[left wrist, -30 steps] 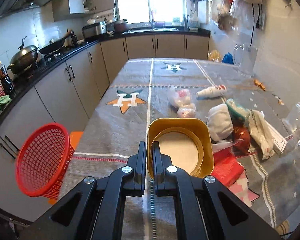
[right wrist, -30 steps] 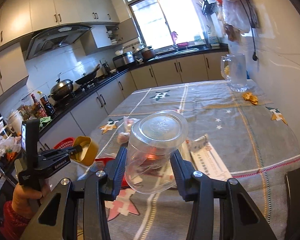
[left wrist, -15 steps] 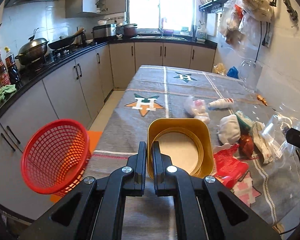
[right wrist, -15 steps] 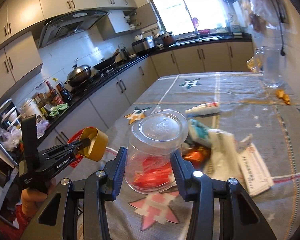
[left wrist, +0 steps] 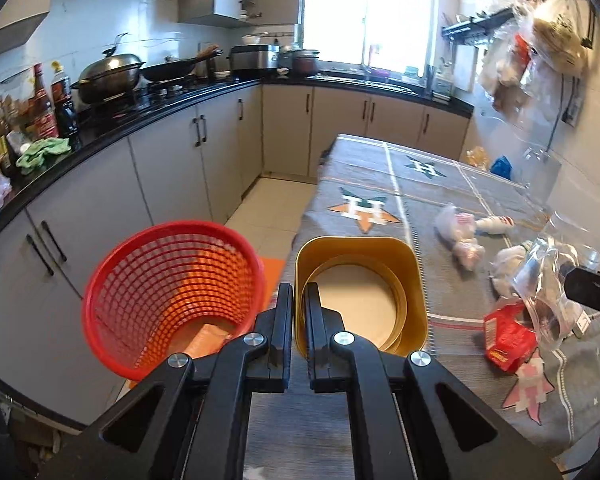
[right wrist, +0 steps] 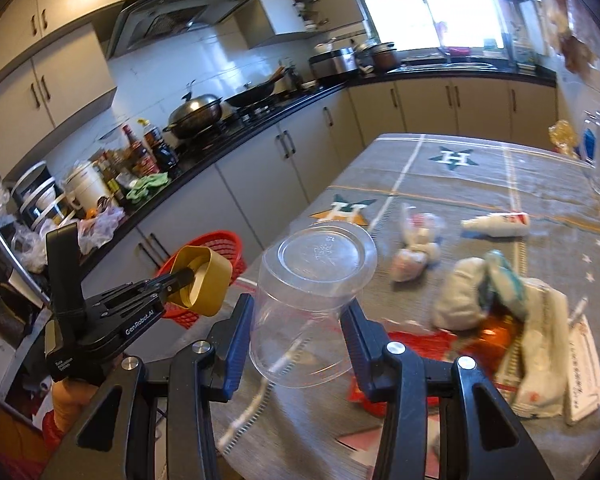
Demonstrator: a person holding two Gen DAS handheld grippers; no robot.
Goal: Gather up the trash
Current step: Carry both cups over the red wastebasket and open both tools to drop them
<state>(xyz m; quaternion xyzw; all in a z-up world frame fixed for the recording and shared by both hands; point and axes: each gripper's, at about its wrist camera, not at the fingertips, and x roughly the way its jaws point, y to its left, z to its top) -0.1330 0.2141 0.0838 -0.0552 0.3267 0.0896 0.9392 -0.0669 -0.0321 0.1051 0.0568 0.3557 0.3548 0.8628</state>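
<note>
My left gripper (left wrist: 299, 308) pinches the yellow container (left wrist: 360, 292) by its wall; my right gripper (right wrist: 300, 320) clamps the clear plastic cup (right wrist: 310, 300) across its sides. The red basket (left wrist: 172, 296) sits just left of my left fingers, nearer that hand.

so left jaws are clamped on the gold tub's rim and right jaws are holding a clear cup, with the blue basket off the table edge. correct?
One error: the basket is red, not blue, as the left wrist view shows. The rest holds: the left gripper is clamped on the gold tub at its rim, the right gripper holds the clear cup, and the basket sits off the table edge.
</note>
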